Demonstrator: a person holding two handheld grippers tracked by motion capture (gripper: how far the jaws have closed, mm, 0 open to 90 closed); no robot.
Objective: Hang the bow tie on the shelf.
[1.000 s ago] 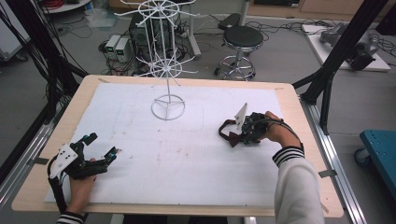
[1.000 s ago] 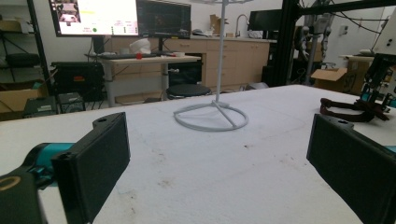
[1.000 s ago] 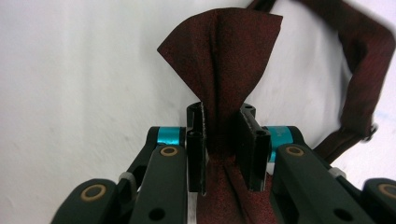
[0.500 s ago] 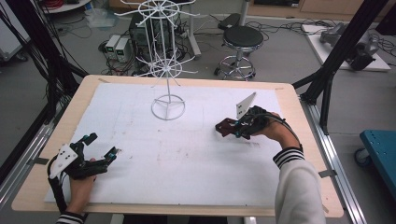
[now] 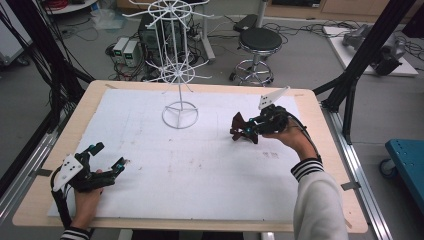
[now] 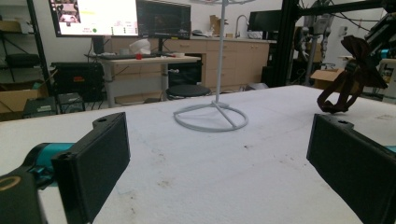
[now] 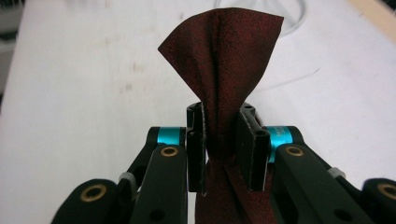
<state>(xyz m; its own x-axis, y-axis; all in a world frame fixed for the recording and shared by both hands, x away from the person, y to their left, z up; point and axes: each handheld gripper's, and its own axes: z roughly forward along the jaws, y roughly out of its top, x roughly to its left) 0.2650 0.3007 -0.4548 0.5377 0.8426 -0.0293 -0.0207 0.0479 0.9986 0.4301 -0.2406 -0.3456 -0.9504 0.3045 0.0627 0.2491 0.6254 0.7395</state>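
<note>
High view: a dark red bow tie is held above the white-covered table by the right gripper, near a white wire rack. Left gripper view: the left gripper is seen spread wide over the table. Right gripper view: the bow tie is pinched at its middle between closed jaws.

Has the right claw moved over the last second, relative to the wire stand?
Yes. The right claw, shut on the dark red cloth, has shifted toward the far table edge and slightly nearer the white wire stand.
</note>
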